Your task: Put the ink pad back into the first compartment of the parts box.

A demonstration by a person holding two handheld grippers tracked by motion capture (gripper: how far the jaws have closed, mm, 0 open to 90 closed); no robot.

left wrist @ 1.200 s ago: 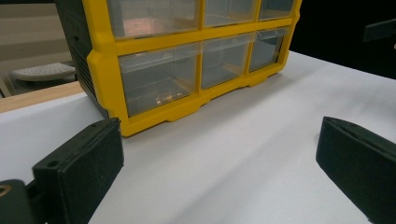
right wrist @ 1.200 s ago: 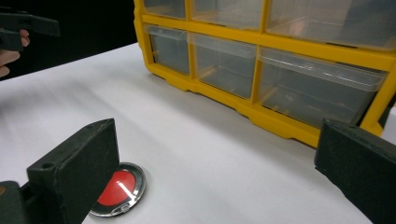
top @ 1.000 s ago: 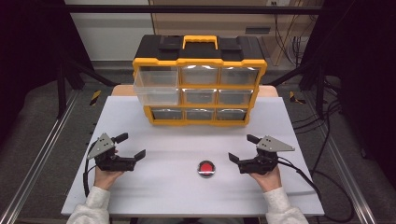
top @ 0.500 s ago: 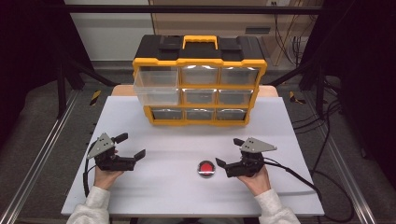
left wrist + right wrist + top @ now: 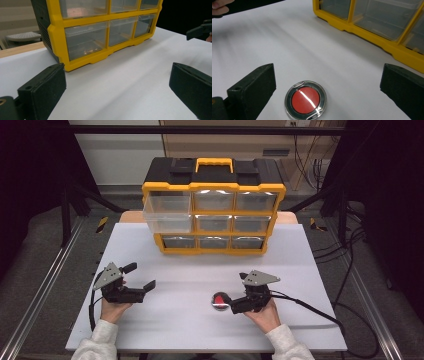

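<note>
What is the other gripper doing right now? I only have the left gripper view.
Observer: The right gripper is open and low over the table, and a small round red compact lies between its fingers, untouched.
Operator: Where is that compact relative to the organizer?
Observer: On the person's side of the yellow organizer, a little right of the table's middle in the high view.
Operator: Are any of the organizer's drawers open?
Observer: Yes, the large clear upper left drawer is pulled out; the others look shut.
</note>
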